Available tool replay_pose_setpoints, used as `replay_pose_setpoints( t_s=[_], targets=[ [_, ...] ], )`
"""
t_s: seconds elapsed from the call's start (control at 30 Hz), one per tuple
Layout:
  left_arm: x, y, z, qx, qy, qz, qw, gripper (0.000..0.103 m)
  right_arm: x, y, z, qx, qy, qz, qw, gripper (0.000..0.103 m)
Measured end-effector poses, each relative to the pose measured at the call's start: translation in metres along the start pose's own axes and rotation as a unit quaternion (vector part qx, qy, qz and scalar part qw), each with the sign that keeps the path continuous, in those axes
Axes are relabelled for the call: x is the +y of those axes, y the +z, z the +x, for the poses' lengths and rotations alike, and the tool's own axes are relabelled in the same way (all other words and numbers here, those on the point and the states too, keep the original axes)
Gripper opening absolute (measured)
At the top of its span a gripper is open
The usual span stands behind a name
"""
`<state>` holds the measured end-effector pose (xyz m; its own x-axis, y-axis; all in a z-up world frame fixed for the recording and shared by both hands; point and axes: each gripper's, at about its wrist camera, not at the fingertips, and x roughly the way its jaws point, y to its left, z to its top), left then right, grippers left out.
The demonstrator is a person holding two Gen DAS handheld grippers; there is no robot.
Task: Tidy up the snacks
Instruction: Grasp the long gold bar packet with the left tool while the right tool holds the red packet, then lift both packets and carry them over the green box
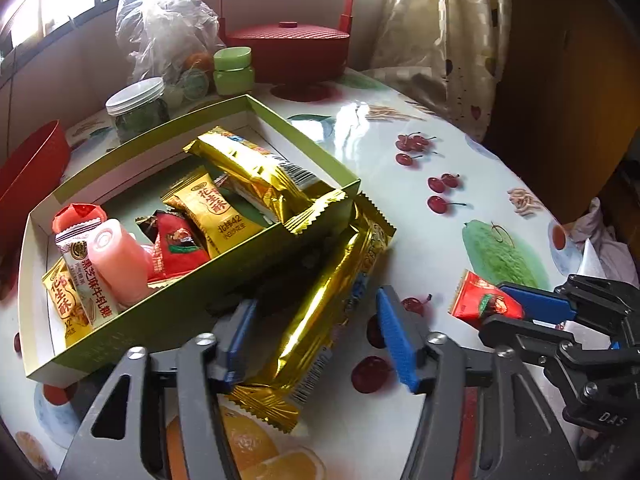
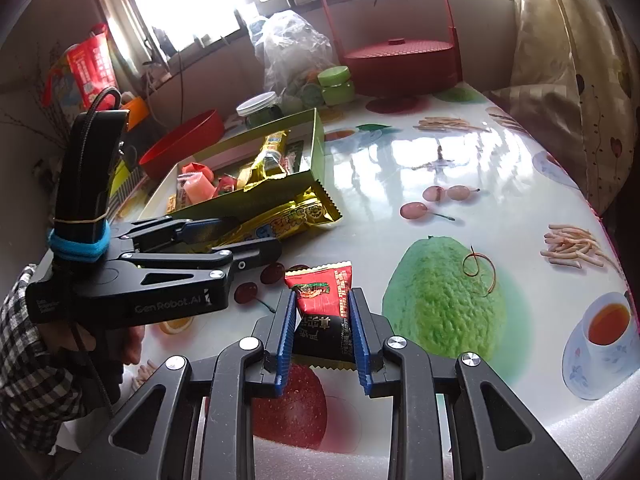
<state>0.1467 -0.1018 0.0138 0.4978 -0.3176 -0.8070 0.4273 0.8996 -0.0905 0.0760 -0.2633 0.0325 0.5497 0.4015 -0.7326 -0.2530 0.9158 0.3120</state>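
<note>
A long gold foil snack bar (image 1: 336,304) lies on the counter, leaning against the green box (image 1: 224,280), which holds several wrapped snacks. A small red-and-black candy packet (image 2: 324,312) lies flat nearby.

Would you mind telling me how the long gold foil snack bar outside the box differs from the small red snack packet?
The long gold foil snack bar leans on the green cardboard box, between the open left gripper; the small red snack packet lies flat, pinched by the right gripper. The bar is far longer. Both are sealed and outside the box.
</note>
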Motion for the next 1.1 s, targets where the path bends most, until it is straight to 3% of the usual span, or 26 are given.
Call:
replay_pose_setpoints(
  t_s=[0.1, 0.67, 1.1],
  targets=[
    [0.0, 0.001, -0.001, -0.001, -0.003, -0.005, 1.0, 0.042, 0.0, 0.0, 0.0, -0.001, 0.0, 0.0, 1.0, 0.025],
    [-0.009, -0.006, -0.015, -0.013, -0.009, 0.001, 0.9999, 0.024, -0.001, -0.002, -0.007, -0.005, -0.007, 0.002, 1.0, 0.025],
    [-0.01, -0.018, -0.041, -0.035, -0.008, -0.009, 0.9993, 0.024, 0.009, -0.006, -0.018, -0.015, -0.013, -0.003, 1.0, 0.025]
  ],
)
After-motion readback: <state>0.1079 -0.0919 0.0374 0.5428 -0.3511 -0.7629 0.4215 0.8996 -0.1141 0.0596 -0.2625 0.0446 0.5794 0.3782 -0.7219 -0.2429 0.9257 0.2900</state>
